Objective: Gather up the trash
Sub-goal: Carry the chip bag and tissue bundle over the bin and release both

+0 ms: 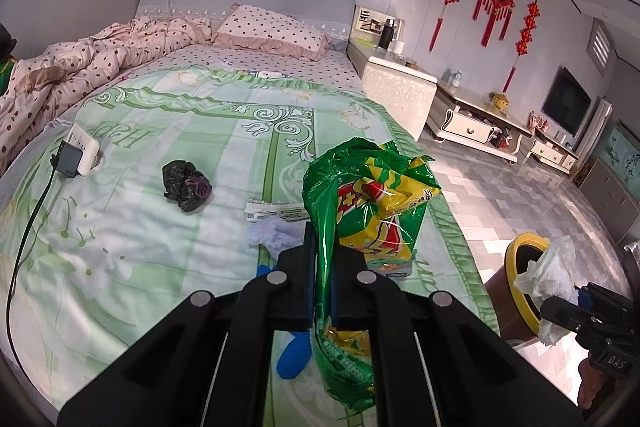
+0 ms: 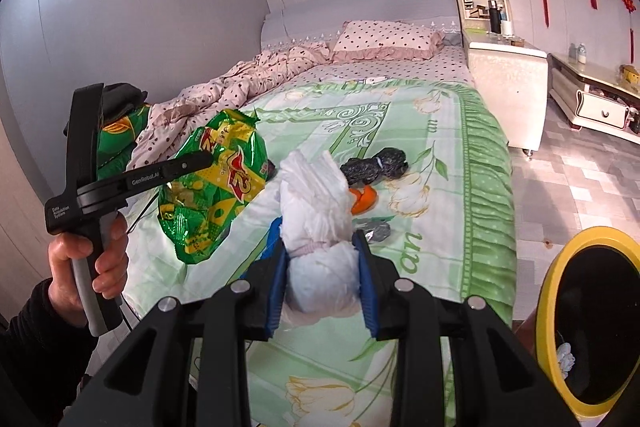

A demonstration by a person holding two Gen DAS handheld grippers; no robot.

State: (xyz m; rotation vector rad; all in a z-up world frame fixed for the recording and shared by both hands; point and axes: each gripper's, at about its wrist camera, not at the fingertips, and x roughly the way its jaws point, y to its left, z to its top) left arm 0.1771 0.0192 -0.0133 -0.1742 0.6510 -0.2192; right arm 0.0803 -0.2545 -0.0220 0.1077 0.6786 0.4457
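Note:
My left gripper (image 1: 323, 251) is shut on a crumpled green and yellow snack bag (image 1: 372, 195) and holds it above the bed; it also shows in the right wrist view (image 2: 212, 187). My right gripper (image 2: 322, 247) is shut on a tied white plastic bag (image 2: 316, 211), also seen near the bin in the left wrist view (image 1: 548, 279). A yellow-rimmed trash bin (image 2: 548, 291) stands on the floor by the bed's right side. On the bed lie a black knotted bag (image 1: 186, 183), a paper wrapper (image 1: 276, 213), a white tissue (image 1: 272, 233), something blue (image 1: 294, 357) and an orange peel (image 2: 366, 203).
A white power strip with a grey charger and cable (image 1: 76, 153) lies on the green sheet (image 1: 160, 267) at the left. A spotted duvet (image 1: 80, 67) is bunched at the far left. A white nightstand (image 1: 400, 87) and low cabinets (image 1: 480, 123) line the right wall.

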